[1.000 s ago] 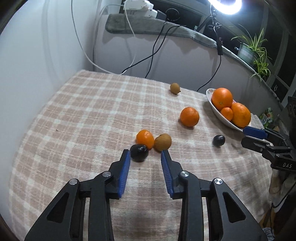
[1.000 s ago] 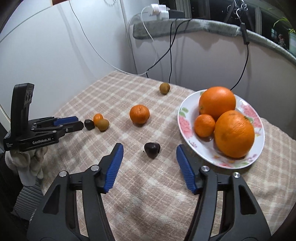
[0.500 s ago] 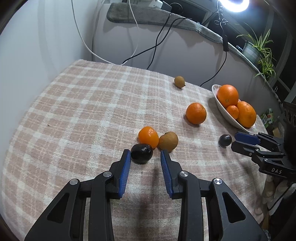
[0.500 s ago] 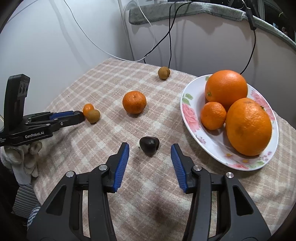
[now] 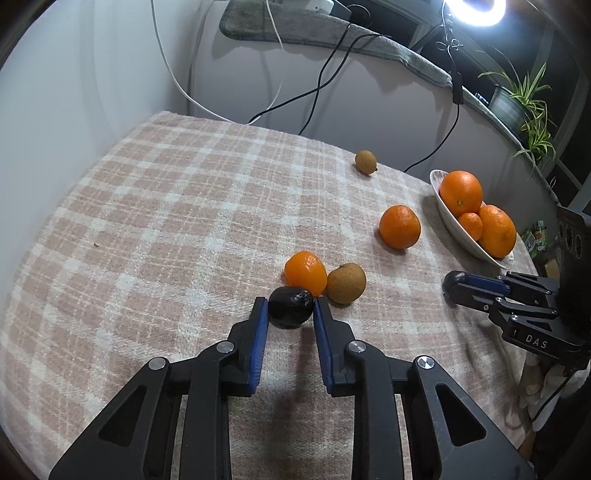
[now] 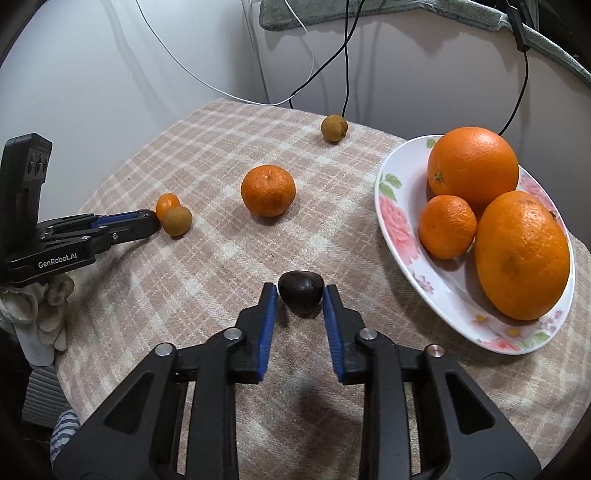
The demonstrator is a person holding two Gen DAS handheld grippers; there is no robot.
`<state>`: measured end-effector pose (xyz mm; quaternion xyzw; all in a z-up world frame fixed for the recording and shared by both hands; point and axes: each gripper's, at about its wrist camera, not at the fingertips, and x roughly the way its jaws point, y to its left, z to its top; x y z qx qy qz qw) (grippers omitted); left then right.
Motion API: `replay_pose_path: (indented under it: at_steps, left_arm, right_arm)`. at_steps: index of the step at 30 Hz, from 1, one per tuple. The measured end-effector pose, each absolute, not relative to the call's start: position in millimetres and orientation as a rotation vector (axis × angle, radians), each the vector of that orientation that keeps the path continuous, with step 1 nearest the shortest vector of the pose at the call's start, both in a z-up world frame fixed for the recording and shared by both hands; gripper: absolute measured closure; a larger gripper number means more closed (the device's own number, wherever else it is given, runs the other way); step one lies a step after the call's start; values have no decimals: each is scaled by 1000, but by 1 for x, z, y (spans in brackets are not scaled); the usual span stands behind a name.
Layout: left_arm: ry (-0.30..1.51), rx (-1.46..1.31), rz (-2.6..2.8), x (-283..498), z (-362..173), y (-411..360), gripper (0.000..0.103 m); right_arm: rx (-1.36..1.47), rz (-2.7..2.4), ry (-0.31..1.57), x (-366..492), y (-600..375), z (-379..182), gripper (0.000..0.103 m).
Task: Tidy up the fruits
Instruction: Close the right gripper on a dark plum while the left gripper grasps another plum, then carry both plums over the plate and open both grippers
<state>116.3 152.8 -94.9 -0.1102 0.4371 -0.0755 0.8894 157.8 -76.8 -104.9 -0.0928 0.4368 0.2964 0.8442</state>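
Note:
In the left wrist view, my left gripper point(image 5: 290, 306) has its blue pads on both sides of a dark round fruit point(image 5: 290, 311) on the checked cloth, touching or nearly touching it. A small orange point(image 5: 305, 273) and a brown fruit point(image 5: 346, 283) lie just beyond. In the right wrist view, my right gripper point(image 6: 300, 295) stands the same way around a second dark fruit point(image 6: 301, 296), left of a flowered plate point(image 6: 397, 225) that holds three oranges point(image 6: 472, 168). A tangerine point(image 6: 268, 189) and a brown fruit point(image 6: 333, 127) lie farther back.
The table has a pink checked cloth point(image 5: 166, 221) and stands against a white wall with hanging cables point(image 5: 317, 85). The plate sits near the right table edge. A potted plant point(image 5: 524, 99) and a ring light point(image 5: 476, 11) stand behind.
Both grippers moved forward and narrowed, so each dark fruit now sits between the pads instead of ahead of them.

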Motion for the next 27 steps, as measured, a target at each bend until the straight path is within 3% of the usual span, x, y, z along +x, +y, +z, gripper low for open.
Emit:
replay_pose_path:
  at_steps: [27]
  left_arm:
    - [825, -213, -315, 123, -55, 92, 80]
  right_arm:
    - [-83, 585, 799, 137, -137, -56, 79]
